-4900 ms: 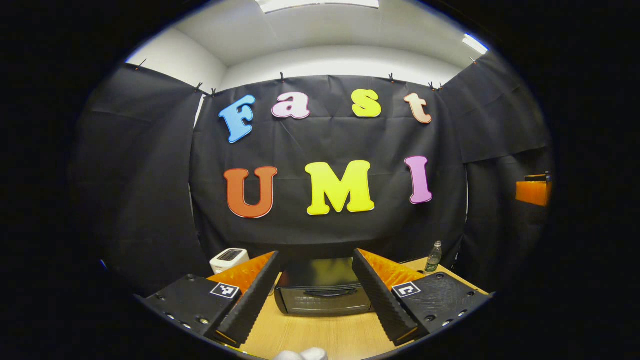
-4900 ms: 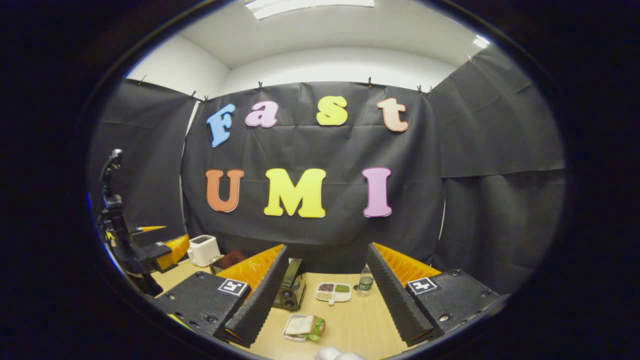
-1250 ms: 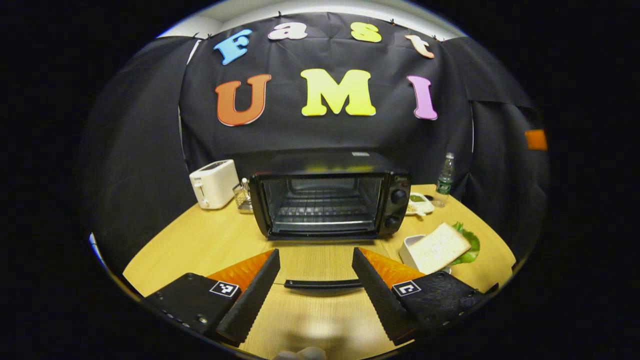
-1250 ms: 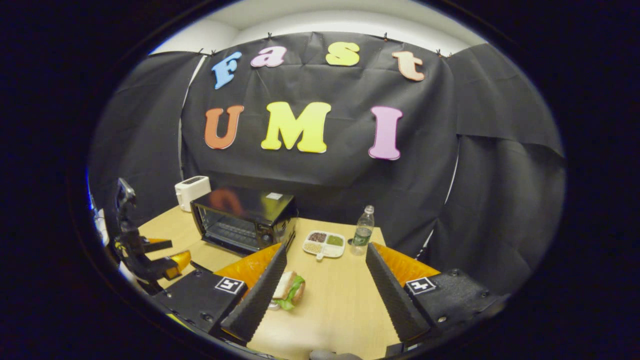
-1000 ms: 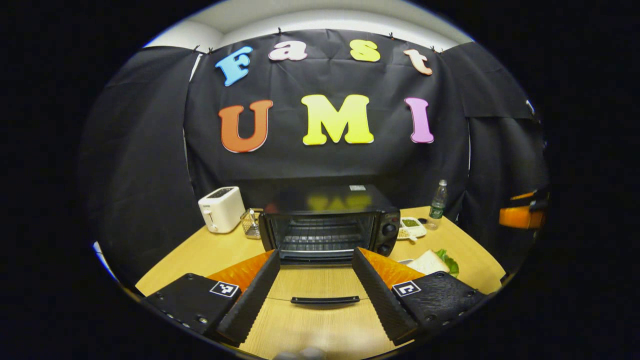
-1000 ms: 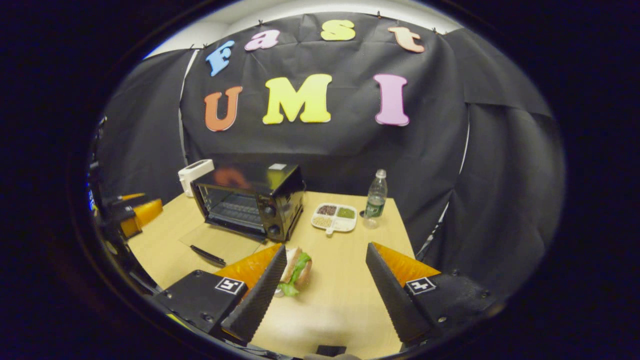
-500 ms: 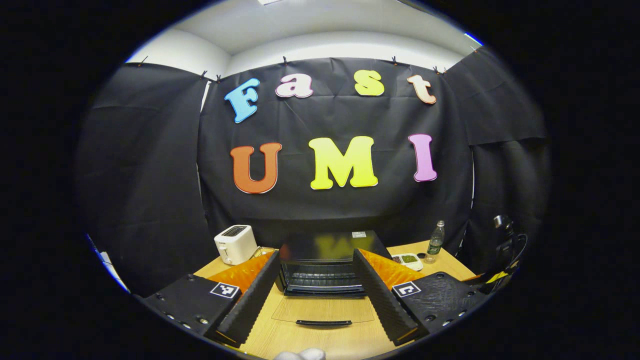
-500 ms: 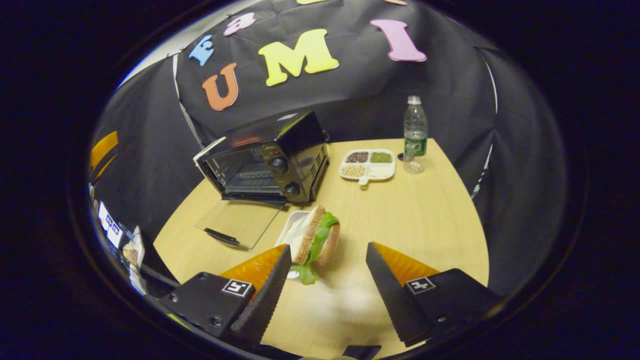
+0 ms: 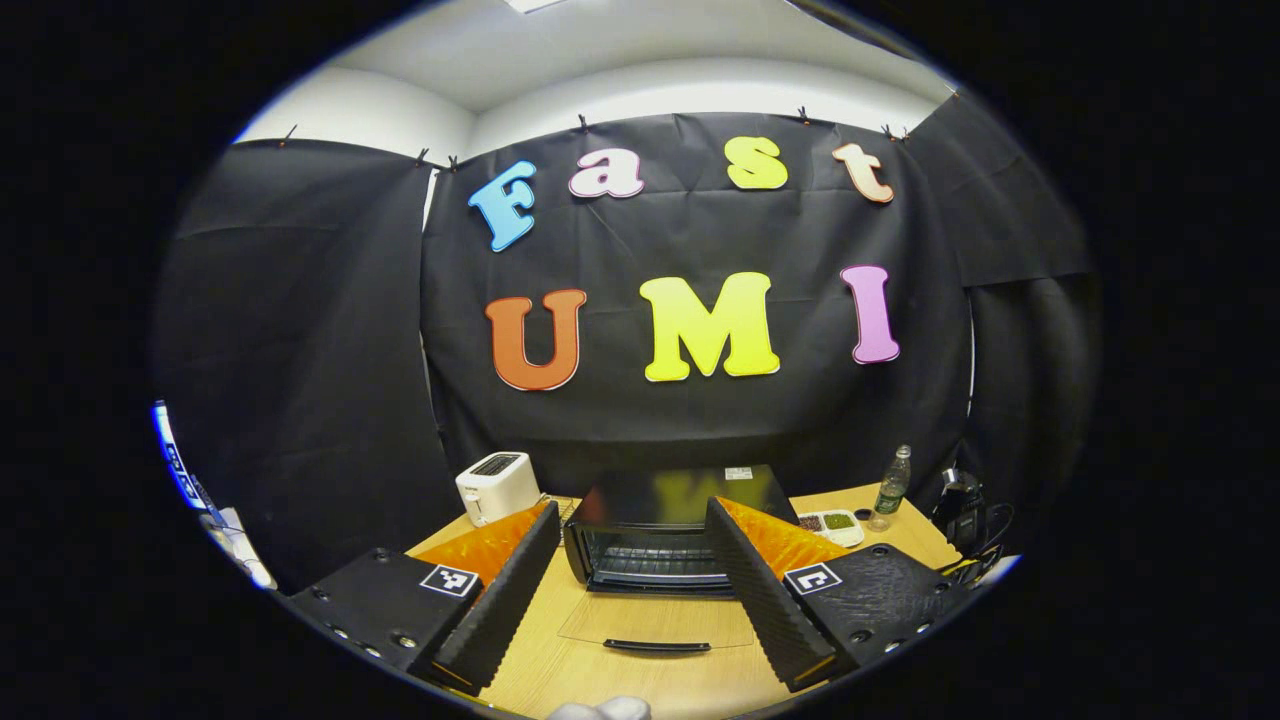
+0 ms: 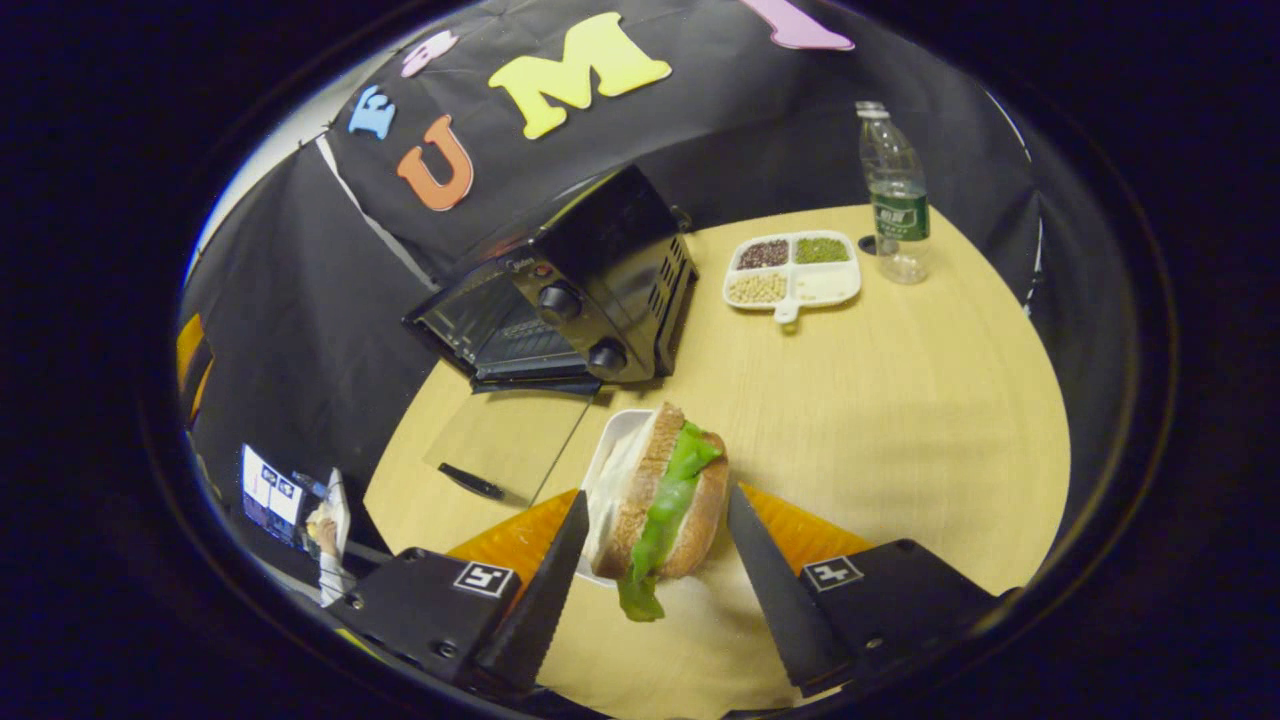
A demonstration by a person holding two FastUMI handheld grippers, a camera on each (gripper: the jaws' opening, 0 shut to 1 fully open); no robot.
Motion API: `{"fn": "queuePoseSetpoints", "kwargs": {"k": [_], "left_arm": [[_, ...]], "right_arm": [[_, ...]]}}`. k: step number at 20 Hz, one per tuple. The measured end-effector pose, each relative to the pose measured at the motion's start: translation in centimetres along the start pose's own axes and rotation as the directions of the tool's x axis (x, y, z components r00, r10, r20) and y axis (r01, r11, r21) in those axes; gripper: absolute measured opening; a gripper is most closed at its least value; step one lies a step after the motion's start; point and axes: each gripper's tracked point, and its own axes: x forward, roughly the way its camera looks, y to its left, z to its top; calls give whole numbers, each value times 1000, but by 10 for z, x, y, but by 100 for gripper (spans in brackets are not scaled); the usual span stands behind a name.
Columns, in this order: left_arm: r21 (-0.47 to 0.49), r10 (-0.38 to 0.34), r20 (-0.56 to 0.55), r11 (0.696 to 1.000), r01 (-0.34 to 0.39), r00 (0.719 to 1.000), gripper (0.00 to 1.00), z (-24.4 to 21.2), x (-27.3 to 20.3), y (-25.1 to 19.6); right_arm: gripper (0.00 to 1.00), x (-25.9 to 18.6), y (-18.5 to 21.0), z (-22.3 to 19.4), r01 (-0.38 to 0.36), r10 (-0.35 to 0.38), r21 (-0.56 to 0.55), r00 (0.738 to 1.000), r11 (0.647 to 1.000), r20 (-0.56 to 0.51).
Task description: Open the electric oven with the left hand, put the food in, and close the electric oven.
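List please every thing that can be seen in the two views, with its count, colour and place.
electric oven: one, black, table's back left, door folded down open
sandwich: one, brown bread with green lettuce, on its edge in a white tray, between the right gripper's fingers
divided dish: one, white, holding dark, green and pale grains, right of the oven
water bottle: one, clear, green label, beside the dish
toaster: one, white, left of the oven
table: one, light wood
left gripper: open, in front of the oven
right gripper: open, around the sandwich

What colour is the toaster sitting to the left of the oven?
White; the toaster shows best in the left gripper view, beside the black oven.
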Motion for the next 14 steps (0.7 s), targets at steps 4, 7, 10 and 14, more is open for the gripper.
{"fn": "queuePoseSetpoints", "kwargs": {"k": [4,7,10,14], "left_arm": [[16,28,-17,999,-28,999,89,-1,3,-6],[19,38,-27,999,-38,999,95,-2,4,-14],[25,40,-28,999,-40,999,95,-4,5,-17],[19,39,-30,999,-39,999,95,-9,3,-15]], "right_arm": [[69,13,-1,-1,-60,63,61,996,996,-57],[57,16,1,2,-100,106,90,992,991,-63],[51,17,2,6,-124,130,100,990,987,-60],[40,14,5,12,-113,118,100,992,989,-39]]}}
